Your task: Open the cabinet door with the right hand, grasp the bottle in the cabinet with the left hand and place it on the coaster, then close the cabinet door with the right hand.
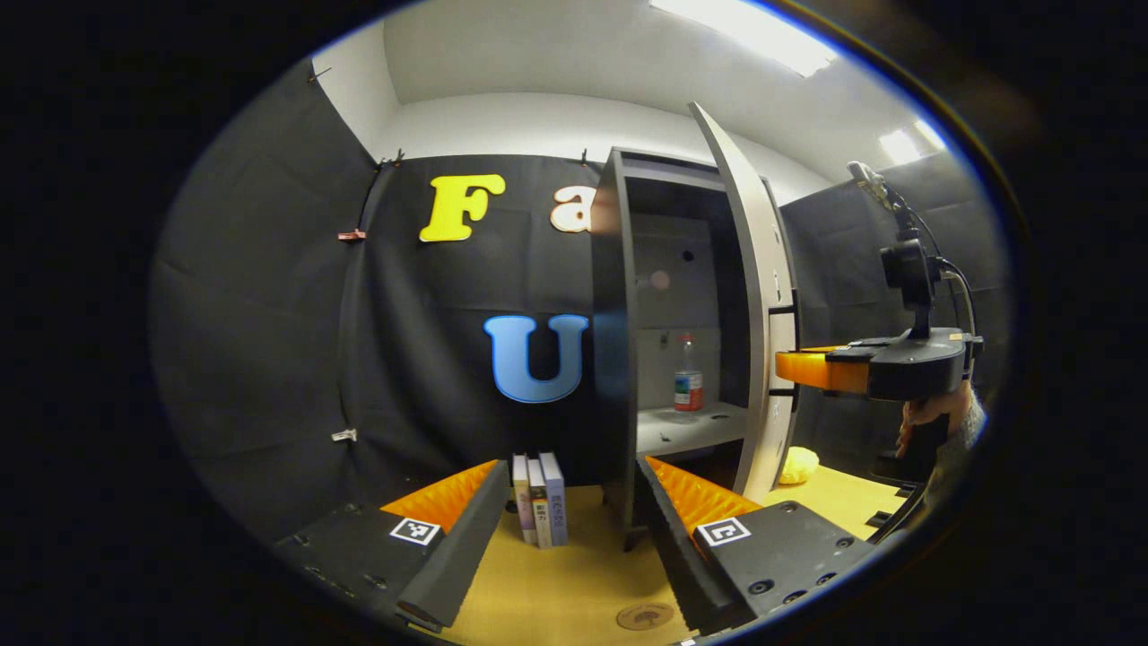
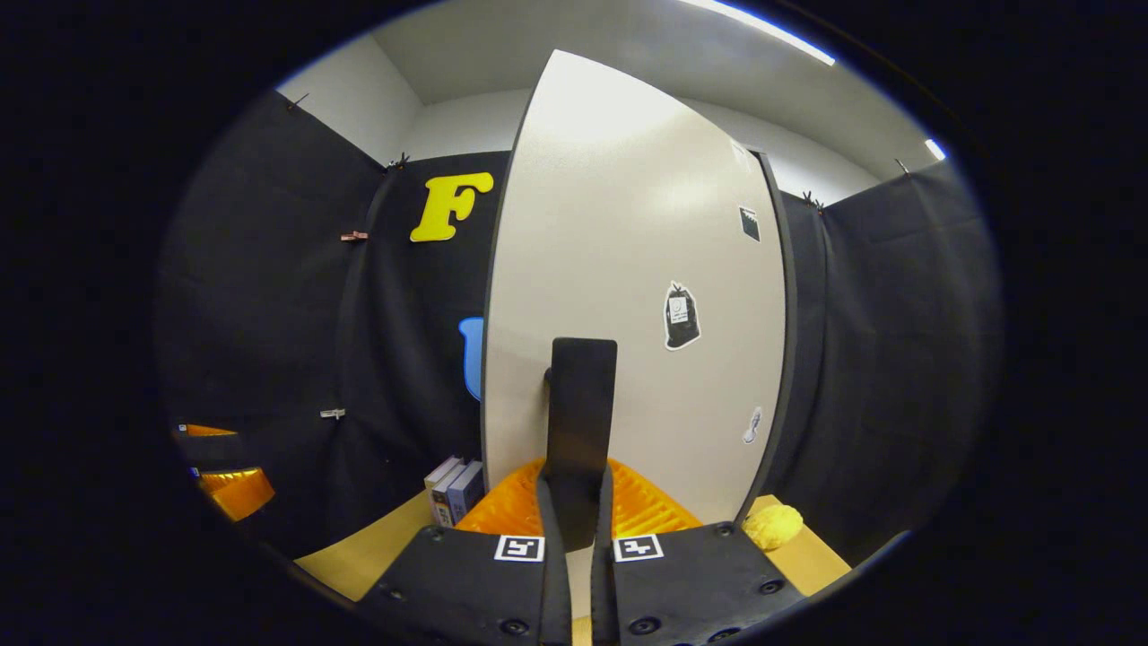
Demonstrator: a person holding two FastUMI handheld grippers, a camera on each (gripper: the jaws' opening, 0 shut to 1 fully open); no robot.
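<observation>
The grey cabinet (image 1: pixel 614 341) stands with its pale door (image 1: pixel 753 296) swung out. Inside, a clear bottle (image 1: pixel 688 372) with a red label stands upright on the shelf. My left gripper (image 1: pixel 569 471) is open, well short of the cabinet, with nothing between its fingers. A round wooden coaster (image 1: pixel 646 615) lies on the table just below it. In the right gripper view the door (image 2: pixel 628 269) faces me, and my right gripper (image 2: pixel 574 502) is shut on its dark vertical handle (image 2: pixel 583 404). The left gripper view has the right gripper (image 1: pixel 861 368) and the hand holding it at the door's outer side.
Three books (image 1: pixel 538 498) stand upright on the yellow table (image 1: pixel 556 583) left of the cabinet. A yellow soft lump (image 1: pixel 796 465) lies on the table behind the door, also seen as the lump (image 2: pixel 771 525). Black cloth walls close in all around.
</observation>
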